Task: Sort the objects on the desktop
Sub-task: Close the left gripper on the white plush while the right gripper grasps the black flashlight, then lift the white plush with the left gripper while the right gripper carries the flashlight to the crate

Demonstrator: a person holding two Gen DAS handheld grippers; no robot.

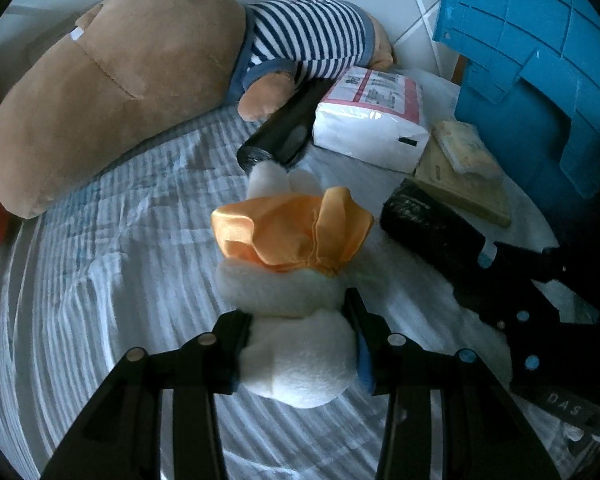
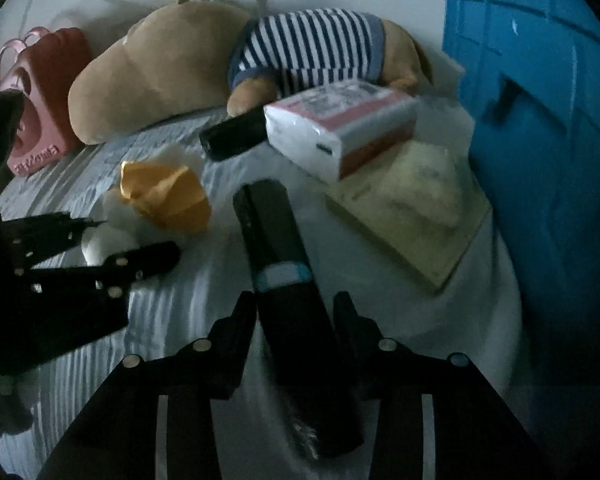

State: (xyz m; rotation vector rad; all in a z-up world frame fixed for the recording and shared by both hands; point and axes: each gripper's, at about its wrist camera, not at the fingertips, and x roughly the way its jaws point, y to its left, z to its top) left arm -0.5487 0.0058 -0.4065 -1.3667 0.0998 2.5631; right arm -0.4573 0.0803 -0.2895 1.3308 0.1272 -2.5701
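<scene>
Right wrist view shows raised lettering on the pink moulded plastic case (image 2: 46, 120) at far left, too blurred to read surely. Beside it lies the big brown plush bear in a navy-striped shirt (image 2: 204, 68), with a black cylinder (image 2: 236, 136) poking from under its arm. Against that cylinder rests the white wrapped tissue pack with pink printed label (image 2: 340, 128), its print illegible. Right of it a cream flat packet (image 2: 412, 208) lies on the pale striped bedsheet (image 2: 180, 320), before the blue plastic crate (image 2: 540, 120).

At near left, the left gripper (image 1: 298, 344) clamps the body of the white plush toy with orange satin bonnet (image 1: 296, 248), its fingers pressed into the fleece. The right gripper (image 2: 294, 320) straddles the dark bottle with a pale blue band (image 2: 280, 240); the left finger touches, a gap shows right.
</scene>
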